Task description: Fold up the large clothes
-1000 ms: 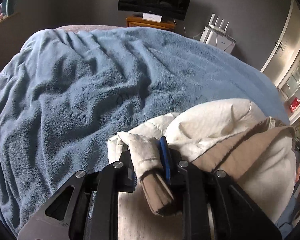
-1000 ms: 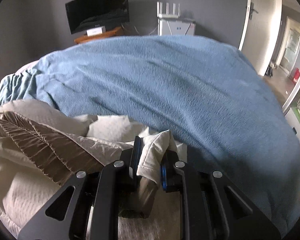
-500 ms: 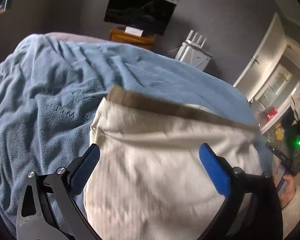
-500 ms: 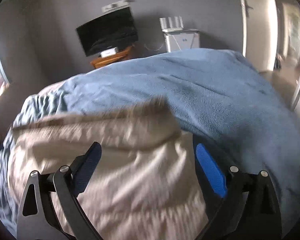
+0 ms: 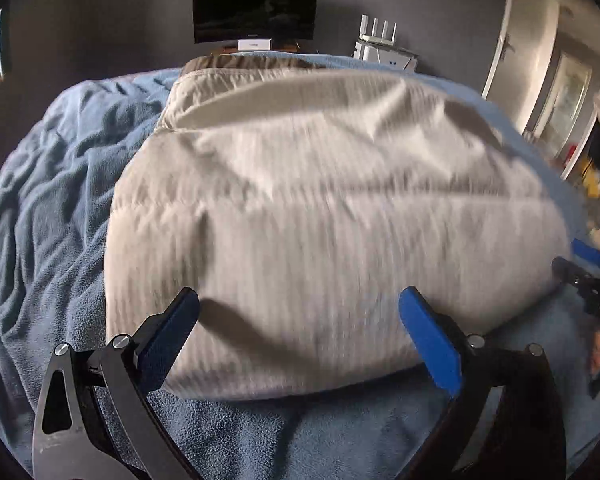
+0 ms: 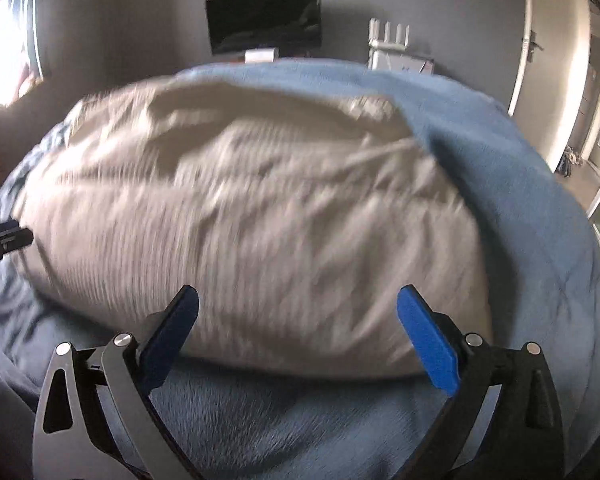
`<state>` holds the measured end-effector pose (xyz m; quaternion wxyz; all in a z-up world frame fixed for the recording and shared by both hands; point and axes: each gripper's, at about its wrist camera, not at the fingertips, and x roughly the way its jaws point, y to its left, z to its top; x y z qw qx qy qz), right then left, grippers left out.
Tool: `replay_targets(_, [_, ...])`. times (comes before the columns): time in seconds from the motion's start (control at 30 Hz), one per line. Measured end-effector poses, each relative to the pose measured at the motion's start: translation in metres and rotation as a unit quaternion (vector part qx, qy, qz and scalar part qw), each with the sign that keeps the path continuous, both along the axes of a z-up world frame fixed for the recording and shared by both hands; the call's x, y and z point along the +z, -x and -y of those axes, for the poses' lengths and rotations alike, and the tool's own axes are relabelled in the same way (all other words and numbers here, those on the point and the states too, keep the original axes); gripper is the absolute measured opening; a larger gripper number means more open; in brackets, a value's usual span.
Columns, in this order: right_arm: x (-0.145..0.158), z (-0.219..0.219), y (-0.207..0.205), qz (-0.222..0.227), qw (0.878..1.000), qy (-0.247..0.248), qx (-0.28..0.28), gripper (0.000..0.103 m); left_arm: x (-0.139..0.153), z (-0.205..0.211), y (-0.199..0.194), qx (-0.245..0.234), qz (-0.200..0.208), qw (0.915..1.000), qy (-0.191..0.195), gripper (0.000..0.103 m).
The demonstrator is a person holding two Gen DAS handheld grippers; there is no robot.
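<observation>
Your left gripper [image 5: 298, 308] hangs released; your right gripper's [image 6: 298, 306] jaws are opening, nothing between them. The cream garment [image 5: 320, 208] lies on the blue blanket [image 5: 52, 208] straight ahead, its long axis crosswise, equally near both hands.

A home bedroom: a bed [image 5: 52, 216] under a blue fleece blanket [image 6: 520, 208] fills the lower frame. At top centre a dark television [image 5: 256, 8] stands against the grey wall, a white router [image 5: 380, 40] beside it, and a white door [image 6: 540, 52] at right.
</observation>
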<state>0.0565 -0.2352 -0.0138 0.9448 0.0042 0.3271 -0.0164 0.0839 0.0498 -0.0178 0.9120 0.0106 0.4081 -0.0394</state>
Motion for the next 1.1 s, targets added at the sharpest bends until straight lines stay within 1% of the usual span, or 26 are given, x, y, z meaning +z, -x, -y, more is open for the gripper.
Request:
replay_targets(0.07, [-0.007,-0.006,-0.001,0.007,1.000,0.019,0.002,0.095,-0.006,0.006,-0.001,-0.003,0.012,0.9996,-0.027,0.097])
replay_targets(0.13, [-0.008,-0.008,-0.003,0.022,1.000,0.014,0.003,0.095,-0.007,0.010,-0.003,-0.004,0.028,0.9990,-0.034,0.097])
replay_targets(0.3, [-0.004,-0.013,-0.025,0.035,0.999,0.013,0.003,0.095,-0.002,0.013,-0.028,0.012,0.027,0.9995,-0.015,0.097])
replay_targets(0.47, [0.012,-0.017,-0.068,0.033,0.999,0.023,0.014,0.095,0.003,0.011,-0.070,0.026,-0.001,0.9996,0.011,0.097])
replay_targets(0.5, [0.015,-0.018,-0.078,0.026,0.999,0.025,0.014,0.095,0.004,0.012,-0.076,0.030,-0.005,0.9994,0.014,0.097])
replay_targets(0.57, [0.022,-0.016,-0.103,0.013,1.000,0.013,0.010,0.095,0.007,0.012,-0.101,0.037,-0.024,0.9989,0.018,0.097])
replay_targets(0.7, [0.033,-0.011,-0.148,-0.015,1.000,-0.017,-0.005,0.095,0.011,0.018,-0.146,0.036,-0.050,0.9980,0.005,0.097])
replay_targets(0.77, [0.038,-0.011,-0.175,-0.032,0.999,-0.015,-0.008,0.095,0.010,0.020,-0.170,0.034,-0.065,0.9973,0.000,0.098])
replay_targets(0.9, [0.042,-0.012,-0.216,-0.061,0.998,-0.011,-0.015,0.095,0.005,0.024,-0.205,0.038,-0.094,0.9949,-0.004,0.098])
replay_targets(1.1, [0.044,-0.010,-0.258,-0.072,0.997,-0.017,-0.026,0.095,0.011,0.022,-0.239,0.053,-0.095,0.9940,-0.008,0.098])
